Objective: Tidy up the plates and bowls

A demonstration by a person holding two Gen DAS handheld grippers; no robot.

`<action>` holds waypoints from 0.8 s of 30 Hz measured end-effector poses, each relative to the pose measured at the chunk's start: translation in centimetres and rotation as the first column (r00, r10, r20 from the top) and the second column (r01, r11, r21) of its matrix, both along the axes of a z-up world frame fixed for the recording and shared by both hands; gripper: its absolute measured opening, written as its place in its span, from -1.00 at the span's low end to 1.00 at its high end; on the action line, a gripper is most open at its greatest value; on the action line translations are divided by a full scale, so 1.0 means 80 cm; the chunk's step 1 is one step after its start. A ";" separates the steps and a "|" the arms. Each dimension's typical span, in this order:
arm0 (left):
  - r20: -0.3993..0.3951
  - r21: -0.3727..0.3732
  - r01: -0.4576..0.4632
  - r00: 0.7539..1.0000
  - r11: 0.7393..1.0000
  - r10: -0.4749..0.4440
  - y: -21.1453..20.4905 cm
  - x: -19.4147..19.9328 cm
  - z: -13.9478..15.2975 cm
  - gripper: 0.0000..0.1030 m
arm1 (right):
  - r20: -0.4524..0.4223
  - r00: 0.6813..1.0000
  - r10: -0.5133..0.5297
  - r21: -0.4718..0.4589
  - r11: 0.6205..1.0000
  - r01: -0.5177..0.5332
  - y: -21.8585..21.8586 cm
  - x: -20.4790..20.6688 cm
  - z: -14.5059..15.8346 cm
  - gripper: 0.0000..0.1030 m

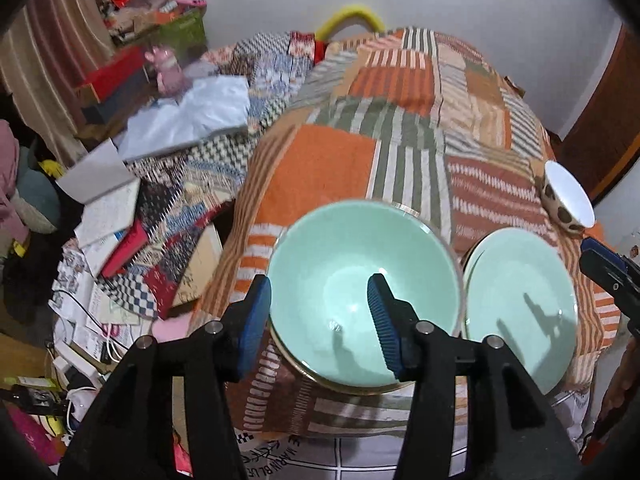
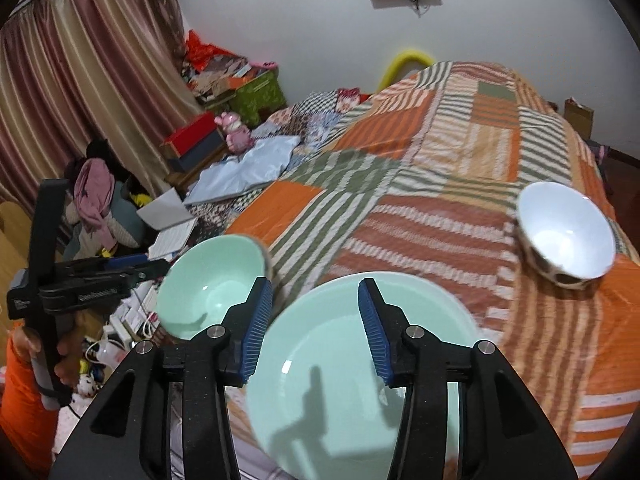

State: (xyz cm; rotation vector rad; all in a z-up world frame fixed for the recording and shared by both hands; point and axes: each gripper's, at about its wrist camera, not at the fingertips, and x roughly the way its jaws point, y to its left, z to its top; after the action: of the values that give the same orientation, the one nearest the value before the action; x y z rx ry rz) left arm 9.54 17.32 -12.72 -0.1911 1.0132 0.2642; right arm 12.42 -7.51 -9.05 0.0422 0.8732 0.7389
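A green bowl (image 1: 360, 280) is seen on the patchwork blanket (image 1: 320, 168), resting on what looks like a plate whose rim shows beneath it; the left gripper (image 1: 320, 320) is held above it with jaws partly open, one pad outside the bowl's near rim and one over its hollow, nothing gripped; a green plate (image 2: 352, 376) lies just beside the bowl, and the right gripper (image 2: 316, 328) is held over it, jaws partly open and empty; a white bowl (image 2: 568, 232) with brown spots outside is tilted on the blanket farther right, apart from both.
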 end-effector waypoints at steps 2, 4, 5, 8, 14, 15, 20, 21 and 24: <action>0.014 0.010 0.007 1.000 1.000 -0.007 -0.010 0.002 0.009 -0.03 | 0.004 1.000 -0.022 0.009 1.000 0.022 -0.018 0.005 0.002 -0.19; 0.036 0.020 0.027 0.999 0.999 -0.027 -0.026 0.005 0.018 -0.03 | 0.010 0.999 -0.043 0.010 0.999 0.043 -0.033 0.009 0.003 -0.19; 0.046 0.024 0.034 0.998 0.999 -0.036 -0.033 0.007 0.021 -0.03 | 0.014 0.998 -0.057 0.008 0.998 0.057 -0.042 0.012 0.004 -0.19; 0.072 0.027 0.065 0.995 0.998 -0.067 -0.059 0.017 0.030 -0.02 | 0.024 0.995 -0.094 -0.003 0.996 0.094 -0.065 0.018 0.006 -0.19; 0.116 0.034 0.146 0.982 0.989 -0.149 -0.113 0.050 0.045 0.11 | 0.046 0.984 -0.175 -0.036 0.984 0.176 -0.113 0.032 0.008 -0.19; 0.125 0.036 0.164 0.978 0.986 -0.167 -0.124 0.057 0.048 0.14 | 0.048 0.981 -0.189 -0.042 0.981 0.191 -0.122 0.035 0.008 -0.18; 0.150 0.023 0.227 0.962 0.974 -0.228 -0.164 0.090 0.054 0.37 | 0.057 0.961 -0.271 -0.067 0.959 0.274 -0.166 0.051 0.004 0.01; 0.153 0.019 0.245 0.957 0.969 -0.245 -0.174 0.099 0.054 0.39 | 0.058 0.957 -0.284 -0.074 0.955 0.287 -0.173 0.055 0.003 0.02; 0.153 0.034 0.285 0.946 0.958 -0.287 -0.199 0.121 0.051 0.52 | 0.051 0.948 -0.313 -0.090 0.944 0.316 -0.190 0.066 -0.002 0.02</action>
State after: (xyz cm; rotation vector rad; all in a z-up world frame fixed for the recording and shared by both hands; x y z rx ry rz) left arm 19.23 1.39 -8.61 -0.0514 0.8696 -0.0103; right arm 17.73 -22.71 -9.19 0.0796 0.8422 0.3956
